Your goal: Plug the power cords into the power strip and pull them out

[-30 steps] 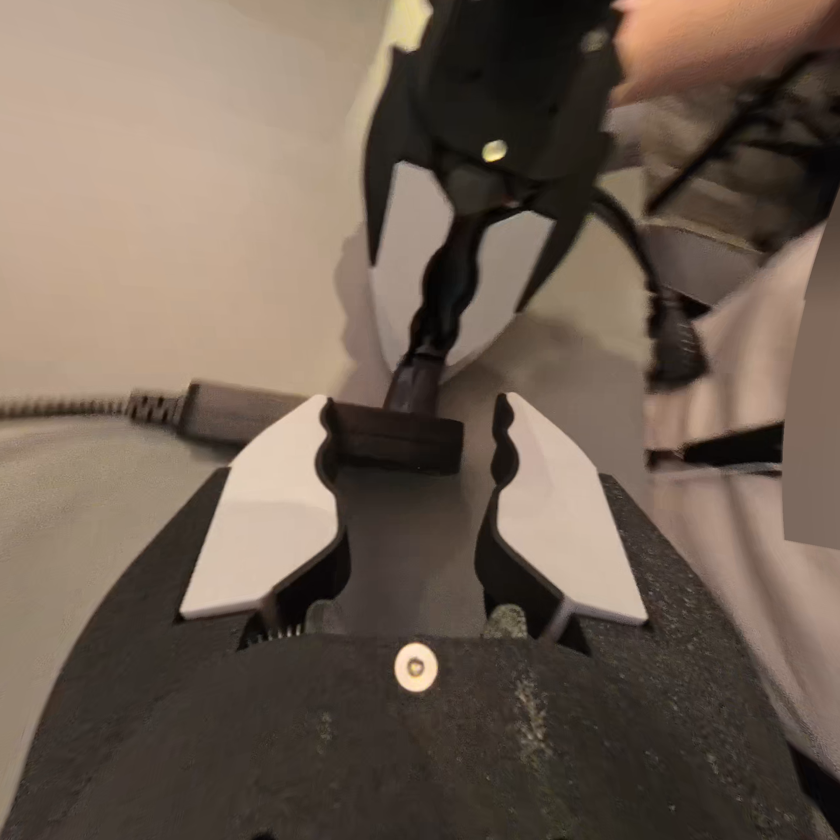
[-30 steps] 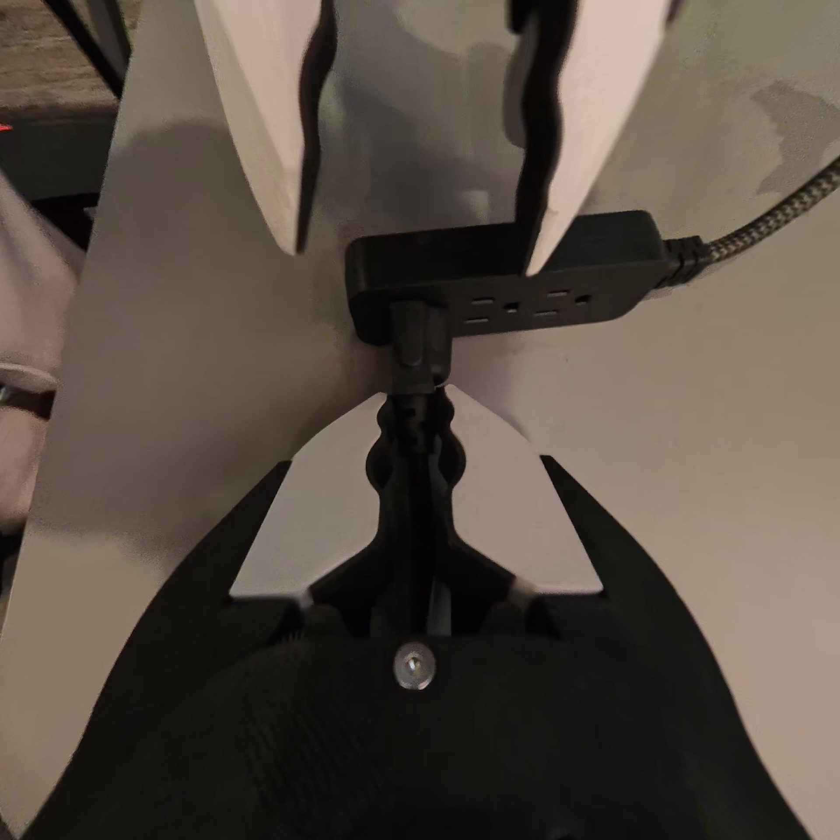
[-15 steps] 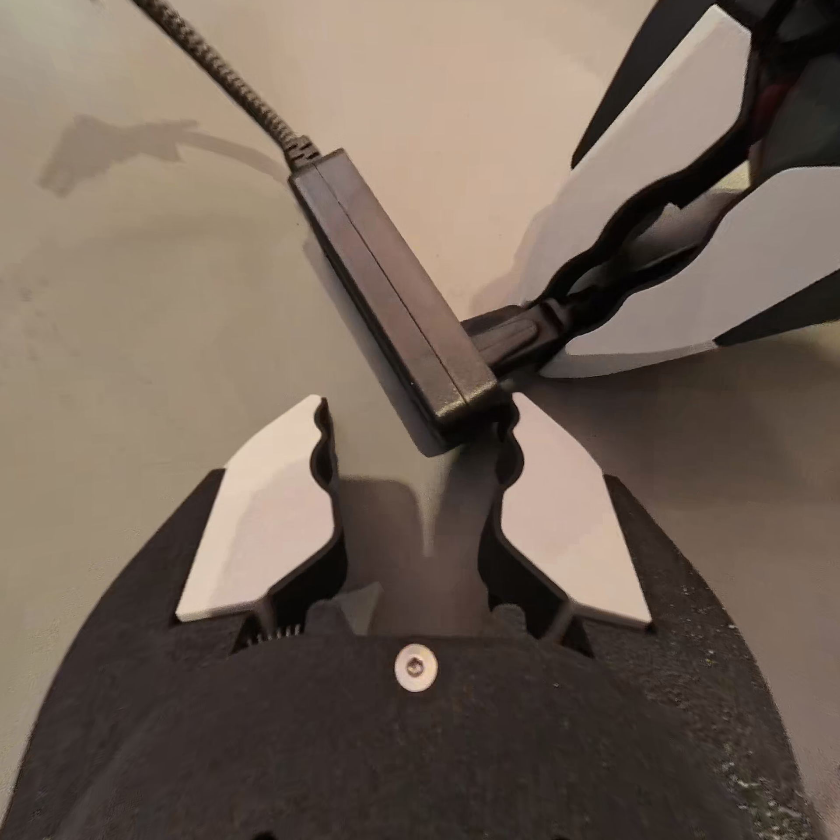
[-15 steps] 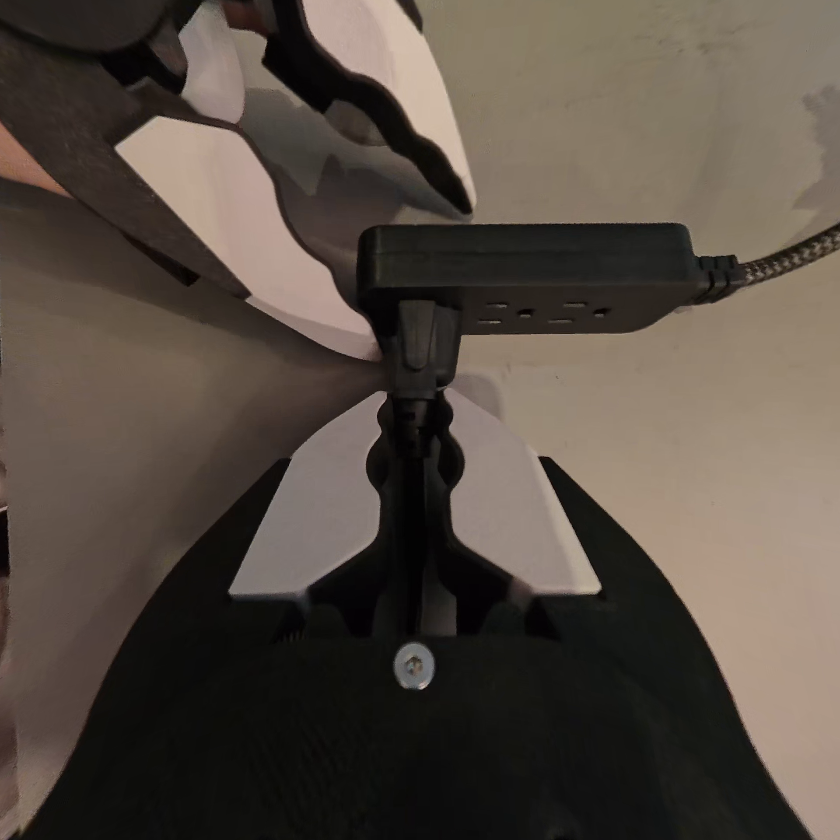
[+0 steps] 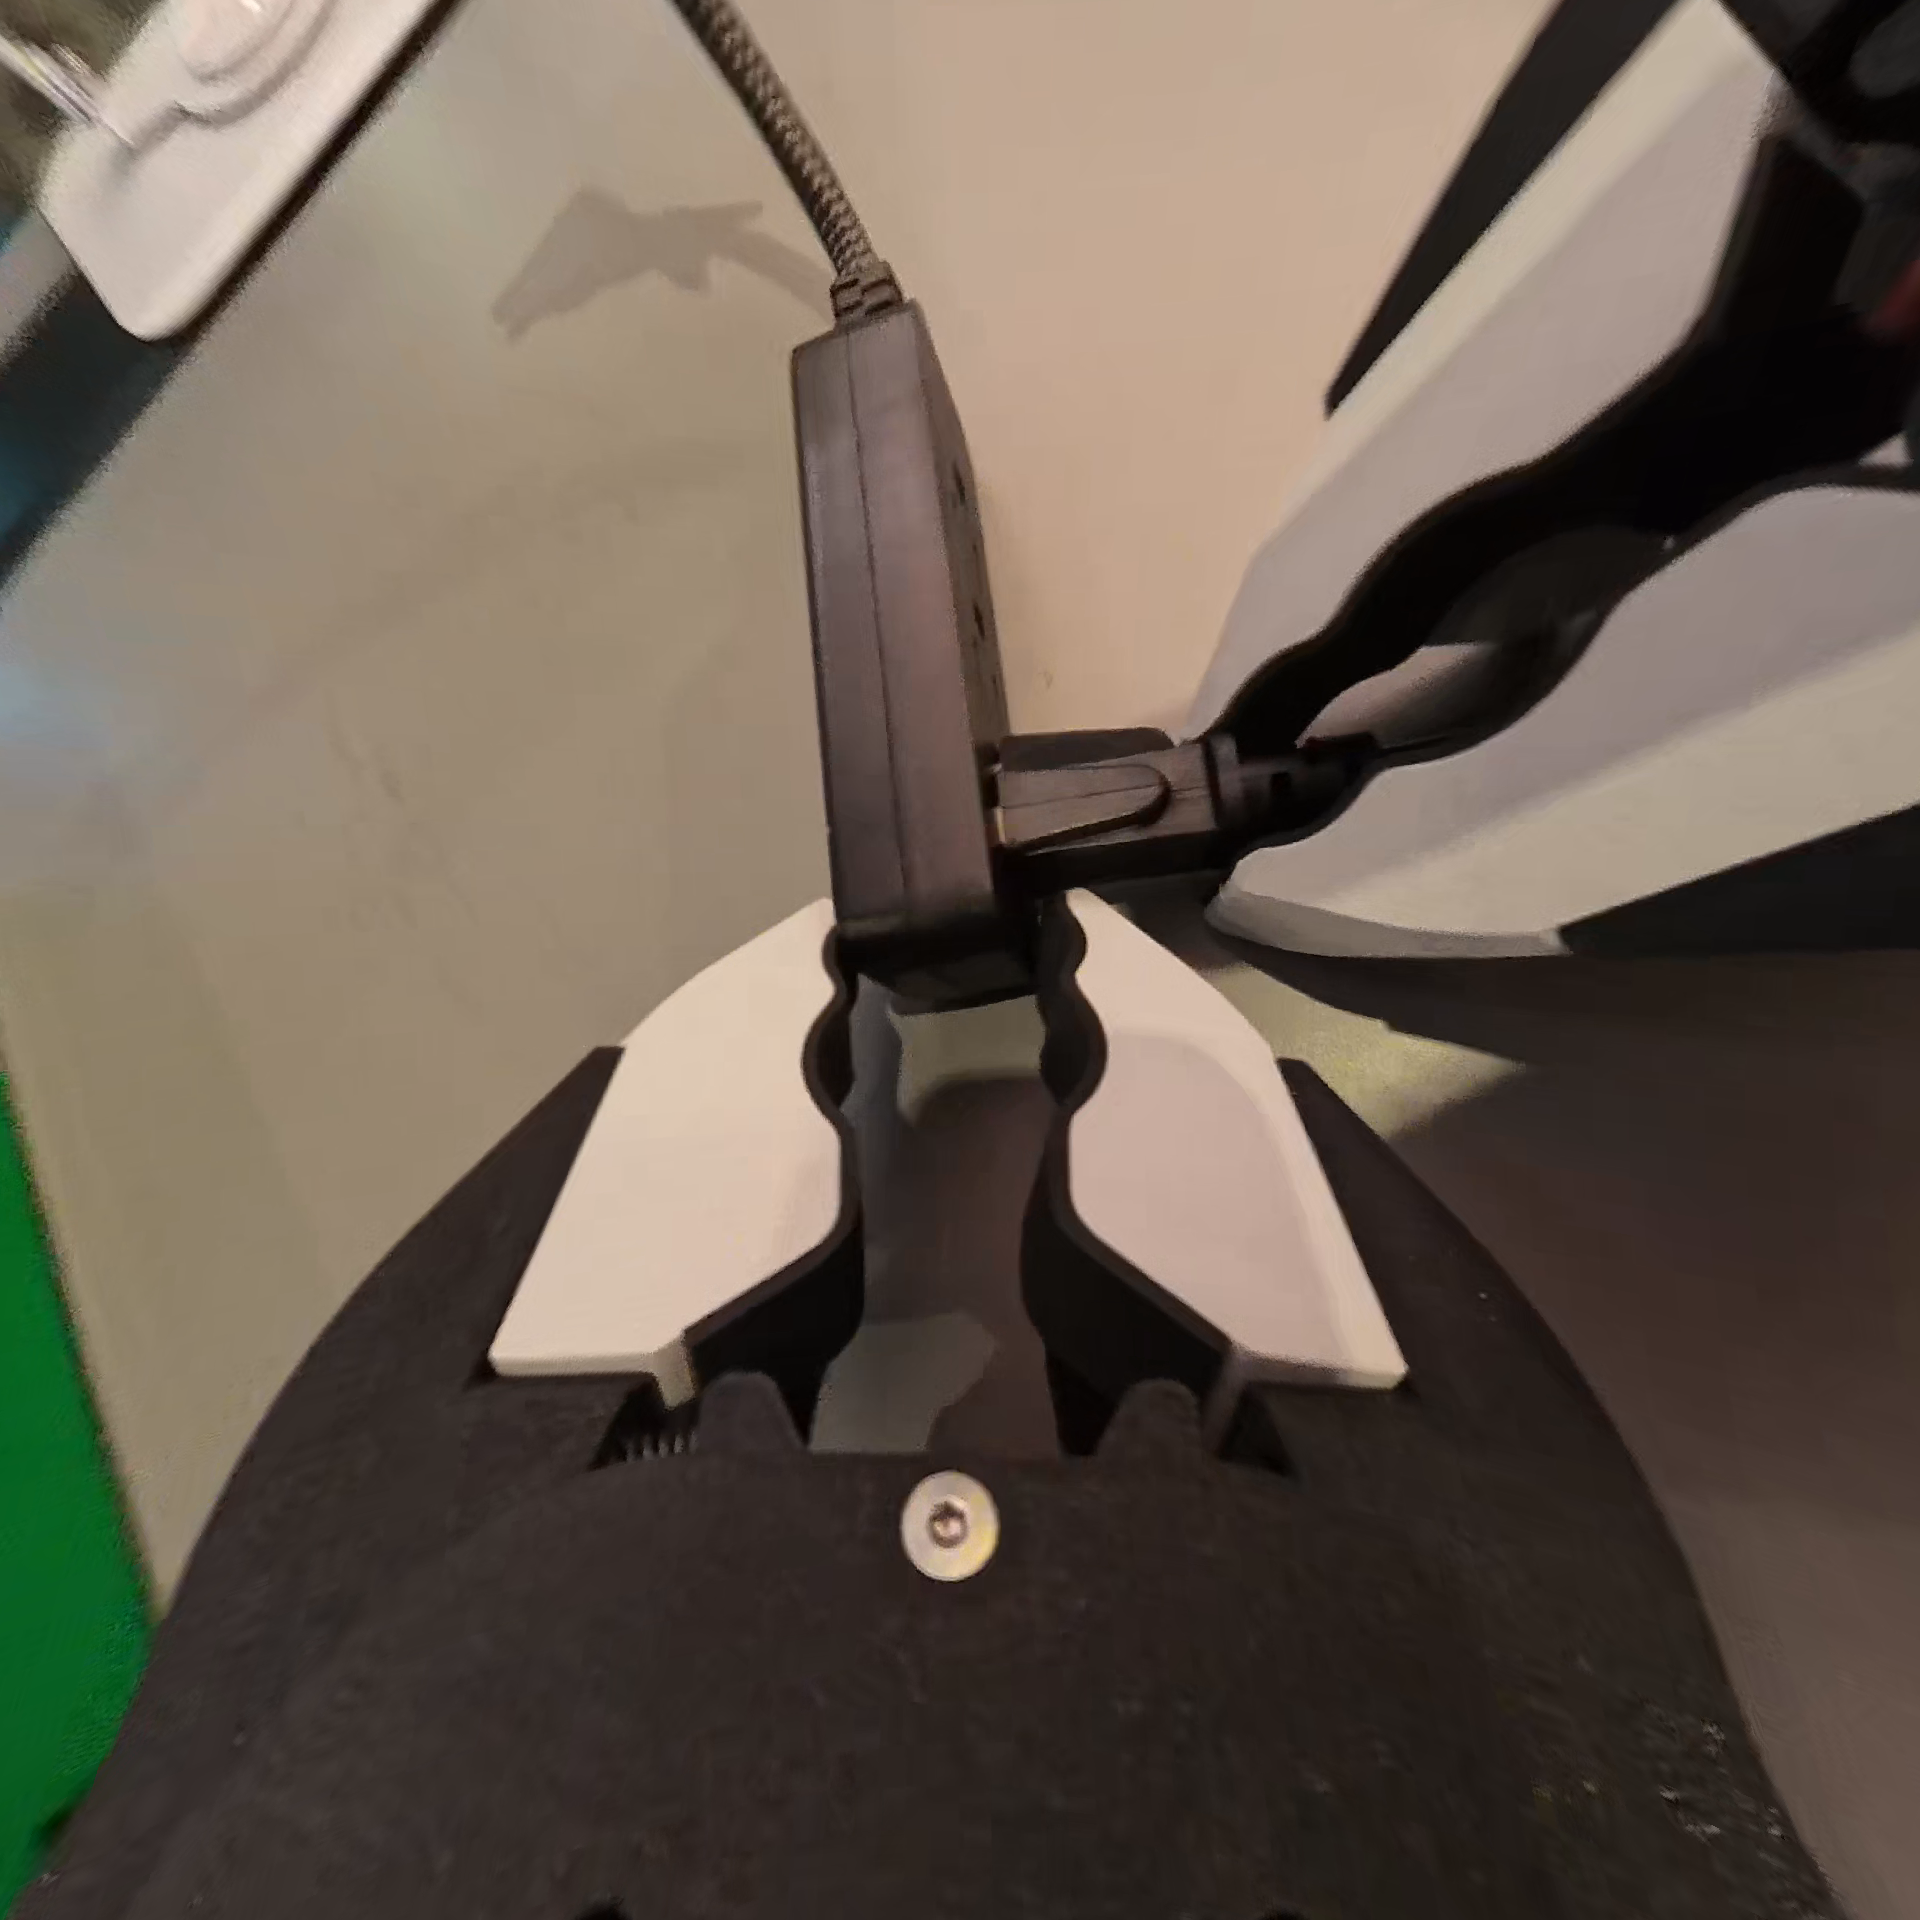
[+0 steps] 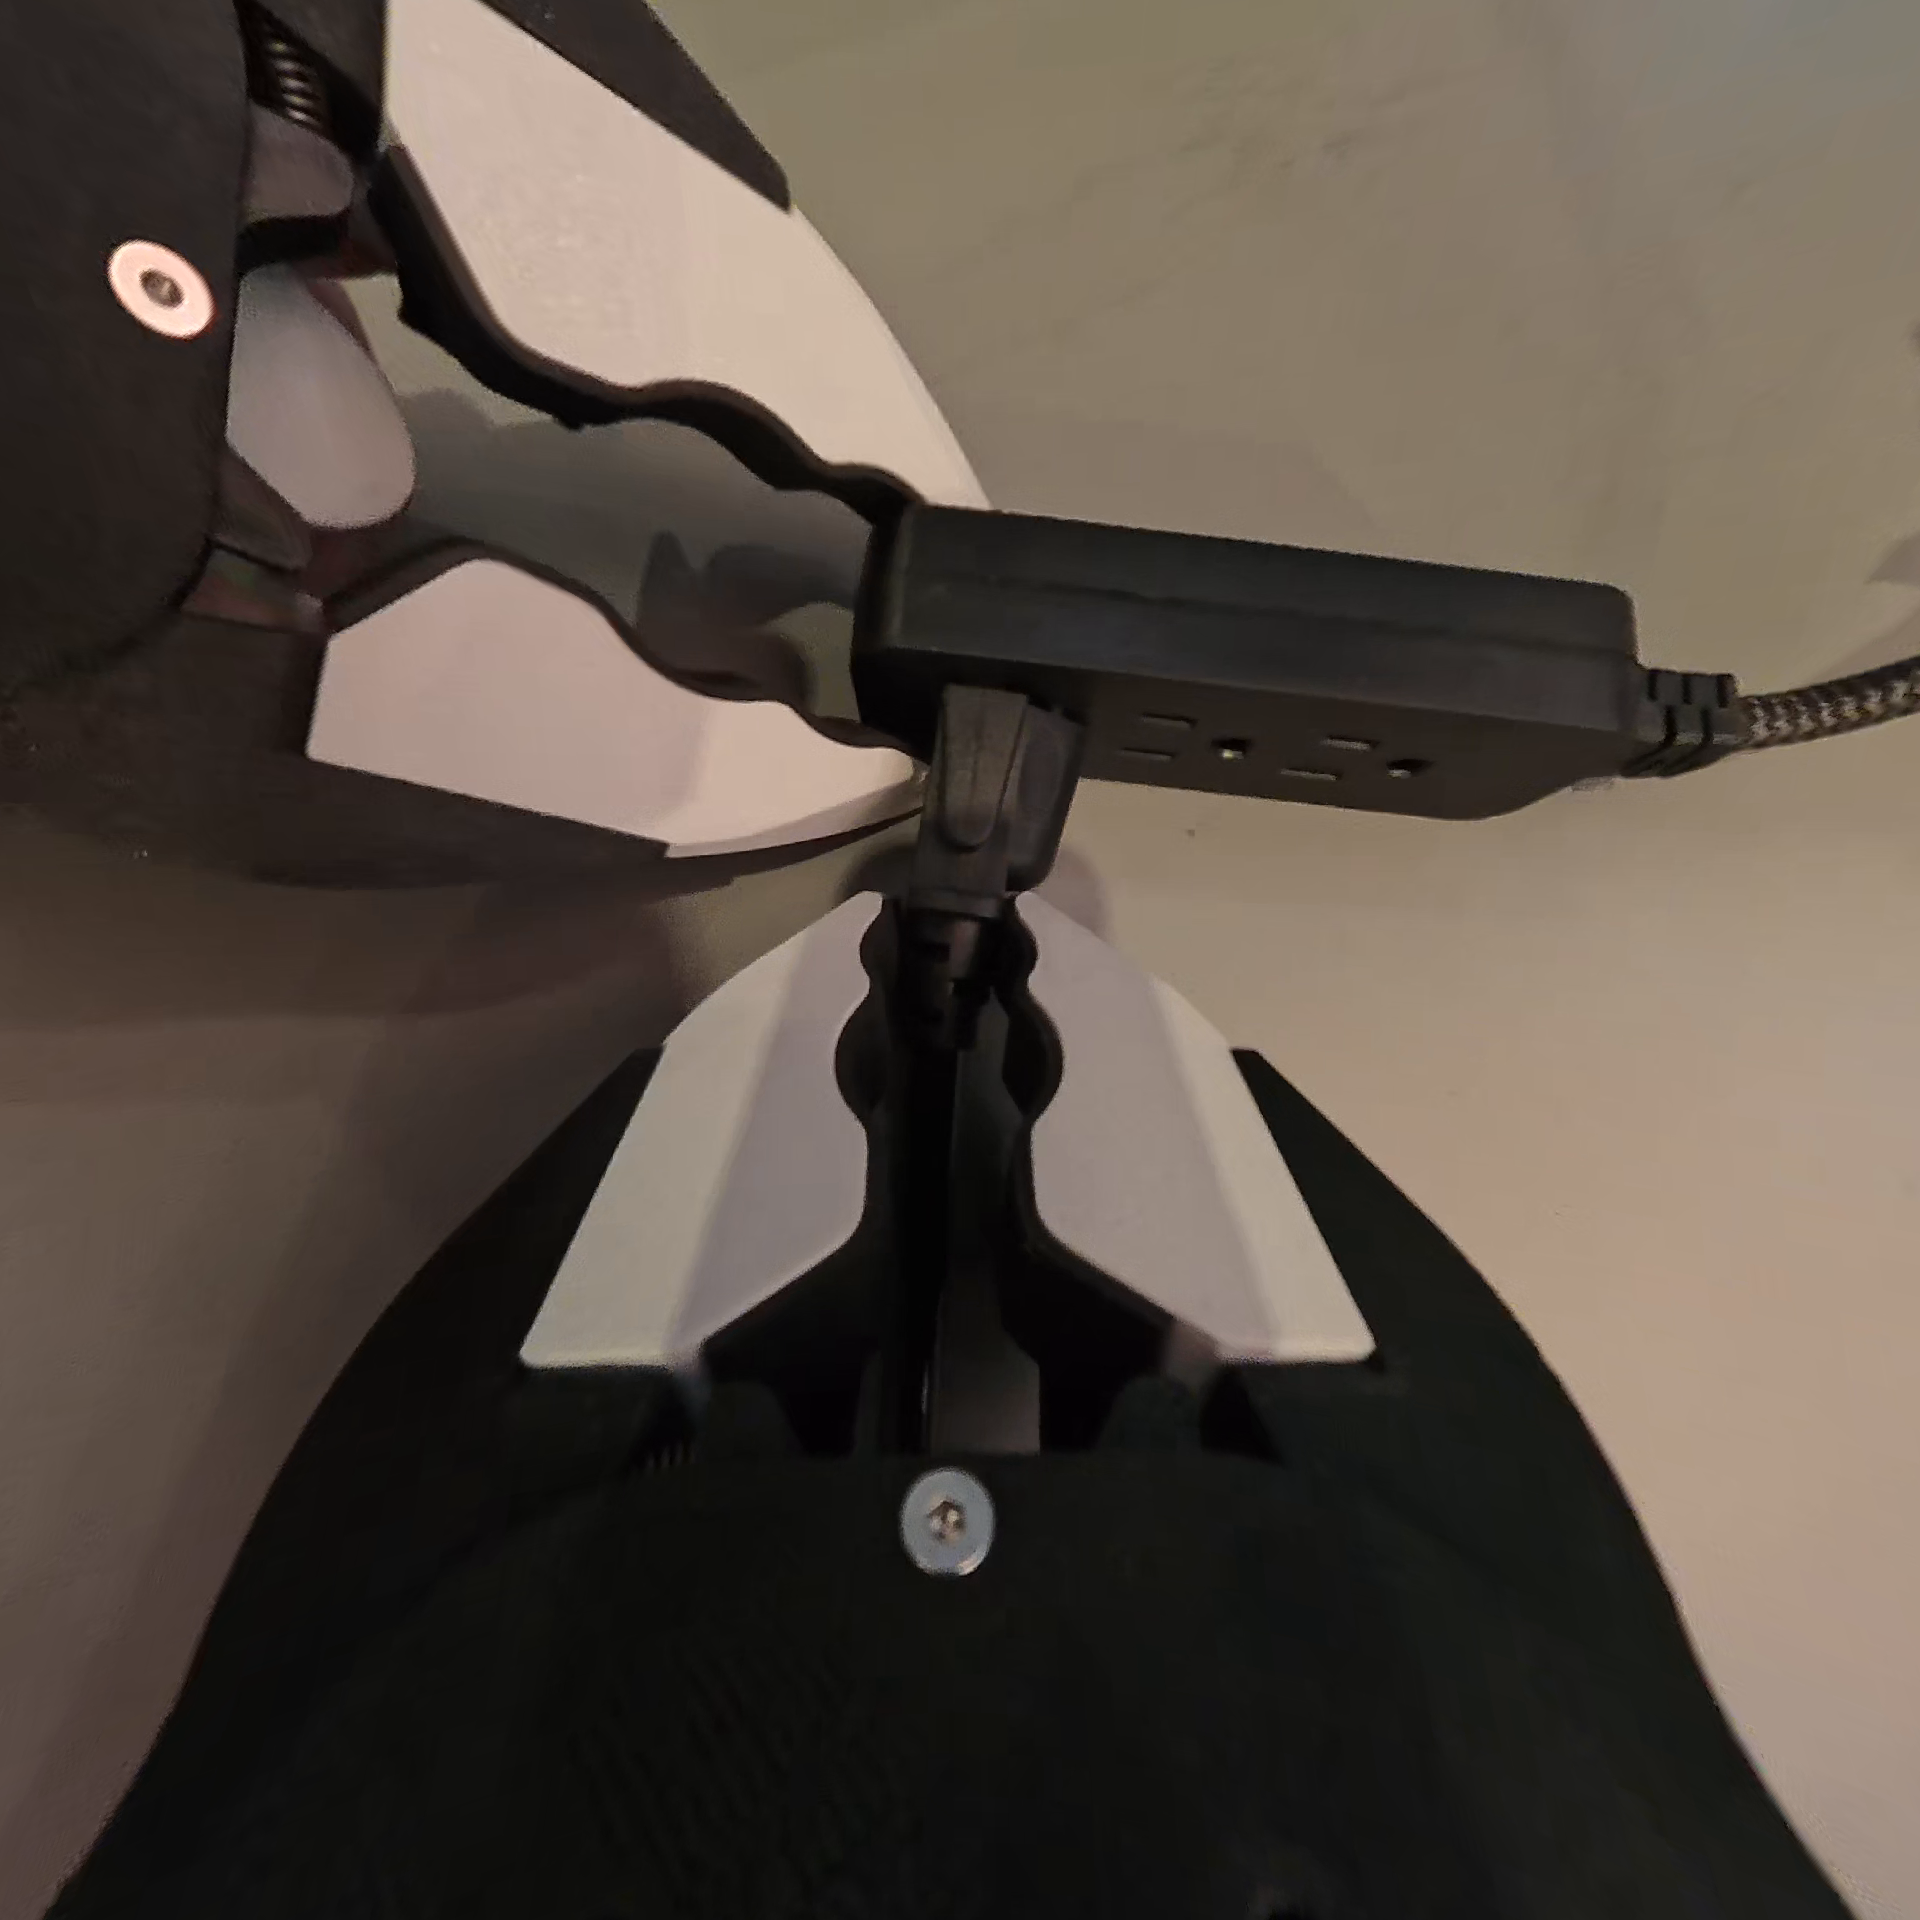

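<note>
The black power strip [image 5: 904, 644] stands on its long edge on the pale table, with its braided cable [image 5: 810, 156] running away from me. My left gripper [image 5: 940, 951] is shut on the strip's near end. A black plug [image 5: 1091, 800] sits in the strip's end socket. In the right wrist view, my right gripper [image 6: 945, 935] is shut on the power cord just behind the plug [image 6: 987, 790]. The strip [image 6: 1299, 665] shows two free sockets to the right of the plug. The left gripper [image 6: 883, 665] clamps the strip's left end there.
The pale table [image 5: 364, 727] ends at the left, where a green surface [image 5: 52, 1455] shows below its edge. A blurred white and clear object [image 5: 187, 156] lies at the far left corner. The braided cable [image 6: 1818, 707] leads off to the right. The gap from one gripper's tips to the other's is roughly 5 cm.
My left gripper has swung round to line up with the strip's end and has narrowed from open onto it. My right gripper still holds the cord, with the plug in the socket.
</note>
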